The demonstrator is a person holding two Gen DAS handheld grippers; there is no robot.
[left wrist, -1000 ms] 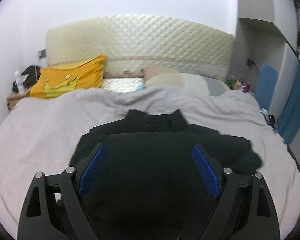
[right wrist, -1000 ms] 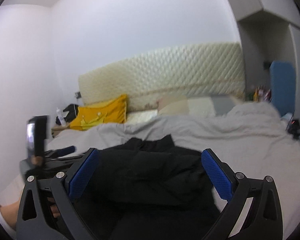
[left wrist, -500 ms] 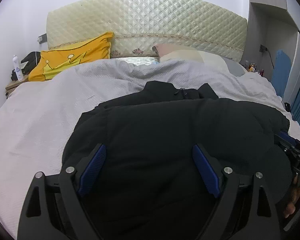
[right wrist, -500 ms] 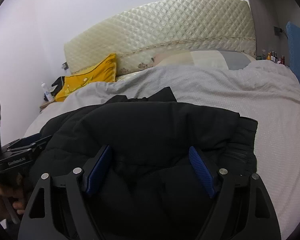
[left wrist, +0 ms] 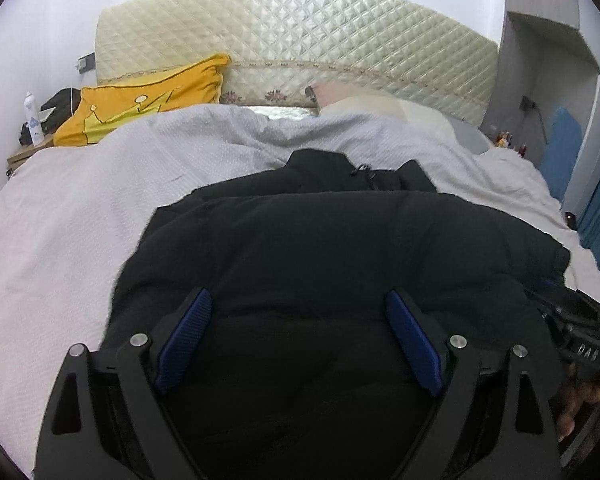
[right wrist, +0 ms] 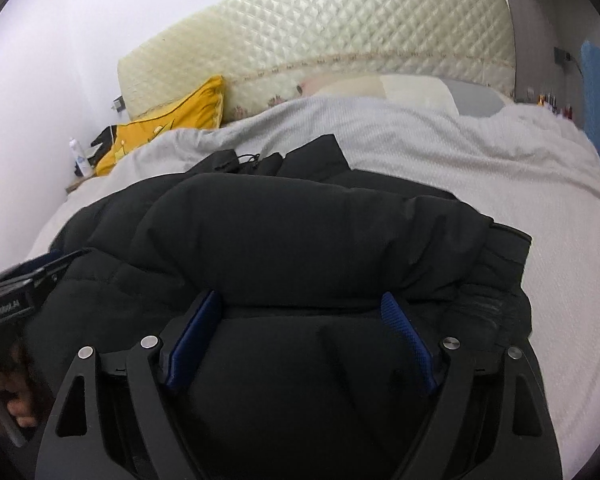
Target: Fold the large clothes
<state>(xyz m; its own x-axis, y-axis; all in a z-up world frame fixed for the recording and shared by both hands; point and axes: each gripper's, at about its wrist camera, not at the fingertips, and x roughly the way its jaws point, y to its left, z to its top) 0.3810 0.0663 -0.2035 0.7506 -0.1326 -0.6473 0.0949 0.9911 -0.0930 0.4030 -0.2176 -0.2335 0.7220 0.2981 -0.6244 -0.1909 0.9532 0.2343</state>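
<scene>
Close below, both my left fingers (left wrist: 298,336) and right fingers (right wrist: 300,336) spread wide, holding nothing, over a black puffy jacket (left wrist: 340,248). It lies folded across the bed (left wrist: 60,220), collar pointing toward the headboard (left wrist: 300,48).

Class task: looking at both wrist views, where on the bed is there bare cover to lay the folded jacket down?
Bare grey bedcover lies left of the black jacket, up to the yellow pillow. More lies right of it, and between collar and headboard pillows. The near middle is crowded.
</scene>
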